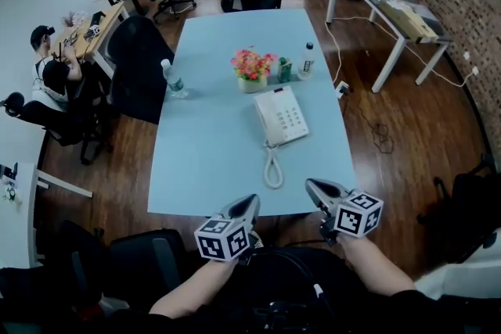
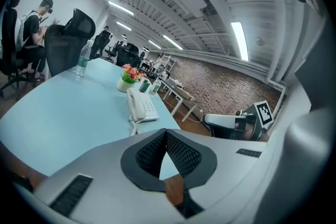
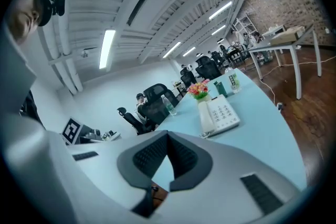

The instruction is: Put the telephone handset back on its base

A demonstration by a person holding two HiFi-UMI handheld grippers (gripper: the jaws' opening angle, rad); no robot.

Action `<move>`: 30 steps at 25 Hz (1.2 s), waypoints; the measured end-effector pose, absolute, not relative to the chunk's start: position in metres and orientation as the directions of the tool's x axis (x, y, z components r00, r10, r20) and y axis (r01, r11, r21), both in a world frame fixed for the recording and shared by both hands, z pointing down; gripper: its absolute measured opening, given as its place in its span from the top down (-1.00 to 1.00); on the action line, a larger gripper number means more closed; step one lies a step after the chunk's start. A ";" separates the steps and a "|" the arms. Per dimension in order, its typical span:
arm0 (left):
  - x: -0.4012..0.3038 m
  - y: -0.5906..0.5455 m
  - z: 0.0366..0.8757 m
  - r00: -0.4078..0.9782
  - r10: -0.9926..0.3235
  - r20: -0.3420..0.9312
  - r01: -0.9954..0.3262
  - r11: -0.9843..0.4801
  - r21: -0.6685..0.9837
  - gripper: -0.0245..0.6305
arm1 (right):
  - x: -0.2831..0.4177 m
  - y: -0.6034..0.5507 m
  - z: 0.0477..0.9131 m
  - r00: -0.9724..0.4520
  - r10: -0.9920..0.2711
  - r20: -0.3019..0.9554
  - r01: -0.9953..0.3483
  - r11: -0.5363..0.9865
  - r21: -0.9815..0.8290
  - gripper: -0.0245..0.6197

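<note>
both my grippers are clamped shut on nothing, left gripper (image 1: 254, 199) and right gripper (image 1: 311, 184) hanging over the near edge of the light-blue table (image 1: 203, 160), and the telephone handset (image 1: 264, 121) is lying on its base (image 1: 288, 115) up at 12 o'clock from them, coiled cord (image 1: 272, 167) trailing back toward 6
</note>
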State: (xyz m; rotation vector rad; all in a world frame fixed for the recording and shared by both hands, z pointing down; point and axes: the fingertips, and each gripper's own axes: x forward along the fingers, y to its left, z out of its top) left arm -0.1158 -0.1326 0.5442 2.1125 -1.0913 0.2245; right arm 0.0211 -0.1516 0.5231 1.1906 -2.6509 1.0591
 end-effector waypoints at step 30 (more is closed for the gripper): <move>0.060 0.043 0.541 0.527 -0.703 0.478 -0.826 -0.293 0.481 0.93 | 0.145 0.024 0.520 -0.829 -0.487 0.275 -0.551 0.627 -0.550 0.90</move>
